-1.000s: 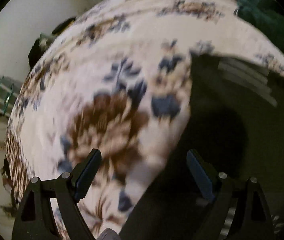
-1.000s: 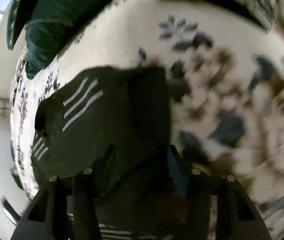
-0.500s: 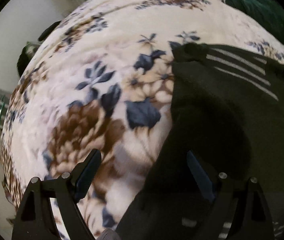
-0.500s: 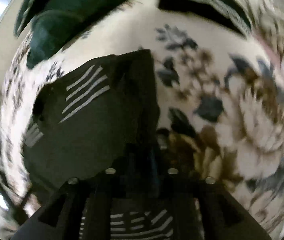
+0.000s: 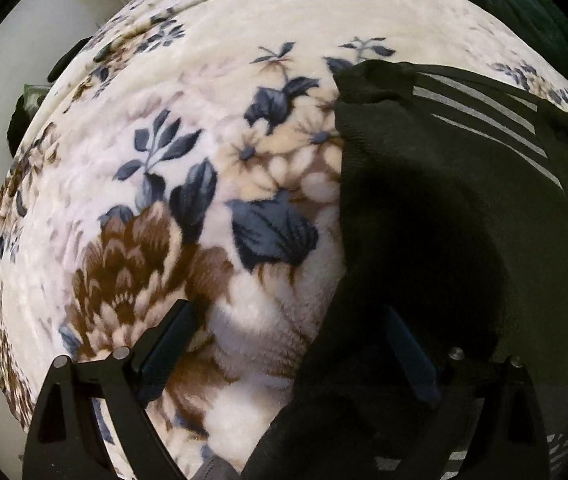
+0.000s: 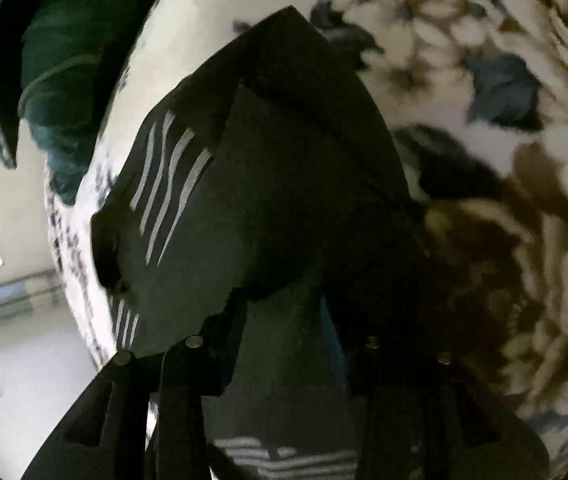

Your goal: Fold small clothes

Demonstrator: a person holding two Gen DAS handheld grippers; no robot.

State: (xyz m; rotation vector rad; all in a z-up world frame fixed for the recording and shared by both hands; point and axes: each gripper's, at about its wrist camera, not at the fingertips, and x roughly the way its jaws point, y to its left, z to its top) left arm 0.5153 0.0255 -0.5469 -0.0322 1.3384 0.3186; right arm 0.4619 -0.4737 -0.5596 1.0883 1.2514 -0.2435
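The left hand-held gripper (image 5: 284,344) hangs with its two dark fingers spread wide, one over plush fleece, the other over the near edge of a black knit garment (image 5: 443,208). The right hand-held gripper (image 6: 284,344) has that same soft cloth bunched between its fingers (whether it is pinched tight cannot be told). The garment, marked with thin pale stripes (image 6: 172,184), lies on a cream floral blanket (image 5: 204,128). Beyond the garment sits rumpled dark green fabric (image 6: 60,60).
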